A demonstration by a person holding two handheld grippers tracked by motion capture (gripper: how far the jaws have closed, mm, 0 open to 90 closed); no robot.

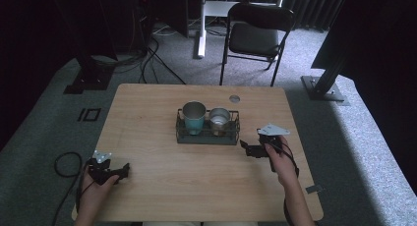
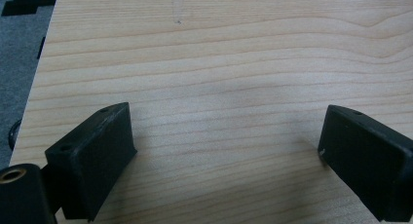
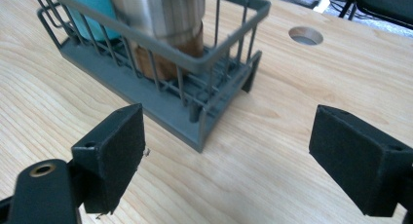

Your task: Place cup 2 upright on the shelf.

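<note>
Centrally, a grey wire rack is sitting on the table, holding a teal cup and a steel cup side by side. Up close, the right gripper view is showing that steel cup's brown base behind the bars. Right gripper is hovering just beside the rack's end, jaws spread. Left gripper is resting well apart over bare wood, jaws likewise spread.

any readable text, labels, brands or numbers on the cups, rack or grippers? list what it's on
None readable.
Teal metal cup: no print visible.
Steel cup with brown base: plain surface, no mark.
Grey wire rack: no label.
Left gripper and right gripper: black pads bare.
Light wooden table: grain only.
</note>
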